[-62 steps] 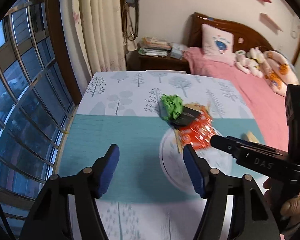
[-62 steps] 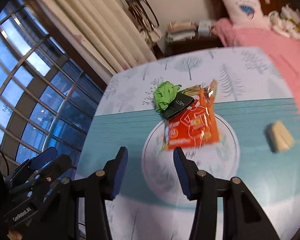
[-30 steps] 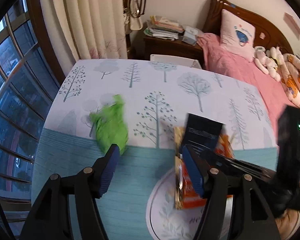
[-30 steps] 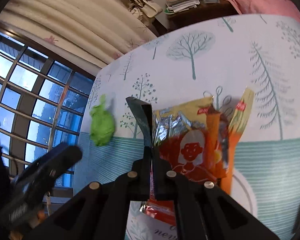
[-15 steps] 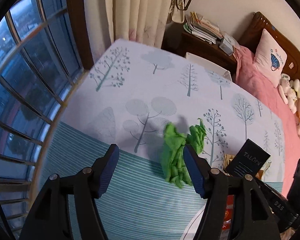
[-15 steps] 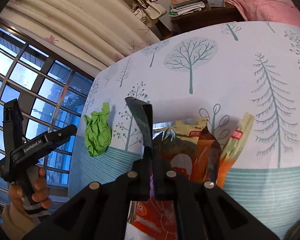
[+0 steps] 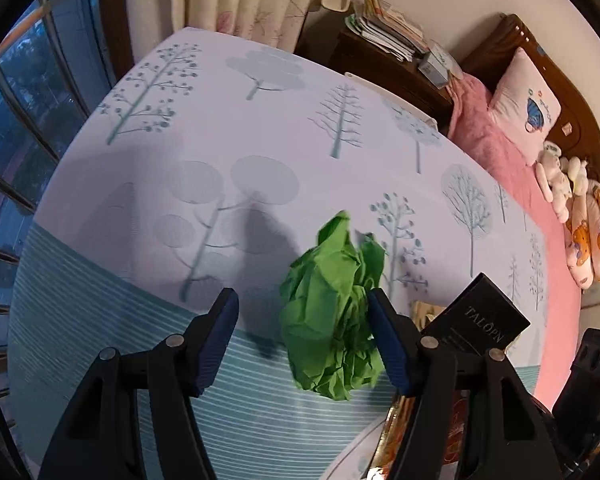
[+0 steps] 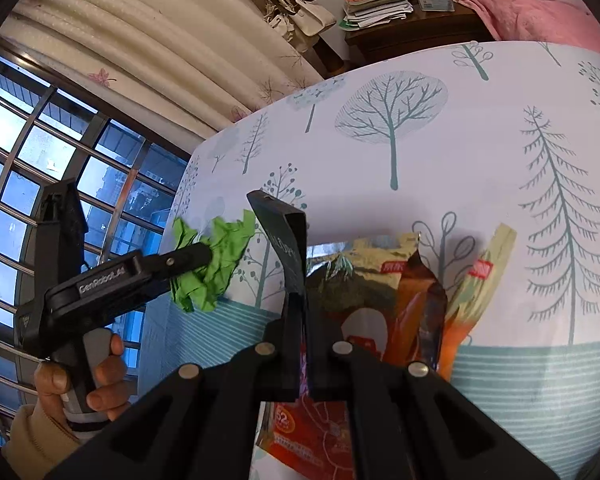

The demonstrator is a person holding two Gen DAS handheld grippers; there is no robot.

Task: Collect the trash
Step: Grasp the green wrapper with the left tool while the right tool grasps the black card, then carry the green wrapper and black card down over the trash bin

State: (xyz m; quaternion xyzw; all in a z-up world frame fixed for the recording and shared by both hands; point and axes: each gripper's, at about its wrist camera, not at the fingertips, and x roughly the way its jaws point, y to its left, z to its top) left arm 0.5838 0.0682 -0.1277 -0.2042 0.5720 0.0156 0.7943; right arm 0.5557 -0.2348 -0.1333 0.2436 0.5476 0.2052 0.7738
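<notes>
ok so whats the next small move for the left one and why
Probably finish closing the left hand-held gripper: its jaws are closing around the crumpled green paper, touching only one pad. The right hand-held gripper already clamps the black packet.

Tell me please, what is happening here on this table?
A person is collecting trash from a table covered with a tree-print cloth, with a tool in each hand. The right tool is shut on a black packet, held up above the orange snack wrappers. The left tool is closing around a crumpled green paper; one finger touches it, the other is not yet on it.
</notes>
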